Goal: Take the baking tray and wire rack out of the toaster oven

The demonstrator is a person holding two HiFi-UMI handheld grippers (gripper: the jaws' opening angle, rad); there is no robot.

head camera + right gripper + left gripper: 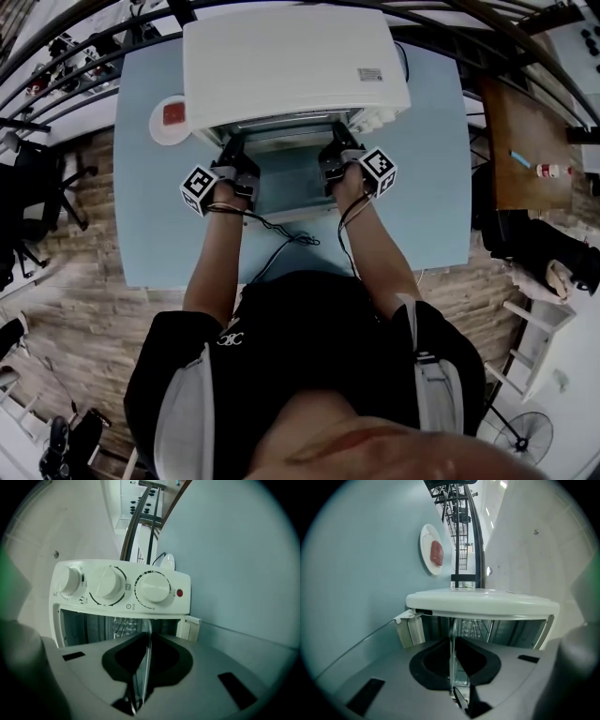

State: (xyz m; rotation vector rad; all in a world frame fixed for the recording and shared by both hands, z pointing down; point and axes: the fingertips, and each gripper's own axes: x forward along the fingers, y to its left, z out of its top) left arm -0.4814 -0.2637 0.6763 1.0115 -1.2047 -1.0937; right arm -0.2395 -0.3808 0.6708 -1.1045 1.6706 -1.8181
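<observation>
Nearest us, both forearms reach out over the table [422,206]. A thin cable [281,232] lies on it between them.

The left gripper [232,150] and right gripper [339,148] sit at the two front corners of the oven [291,66] mouth. They are above the door [281,183], which is dropped open and lies flat toward us. Both grippers are rolled onto their sides.

Left gripper: the jaws are nearly together, clamped on a thin shiny metal edge that runs straight between the pads. We read this edge as the tray [452,627]. It is inside the oven with its front rim at the mouth.

Right gripper: the same. Its jaws are pinched on the tray's rim at the right end, beside the control panel.

Behind the rim, deeper in the cavity, wires of the rack [123,626] show. We cannot tell whether they touch the tray.

The panel carries three knobs [108,583] and a red lamp [179,593].

Farther back, a plate [161,137] stands on the table just beside the oven's left side. A red piece [174,114] lies on it.
</observation>
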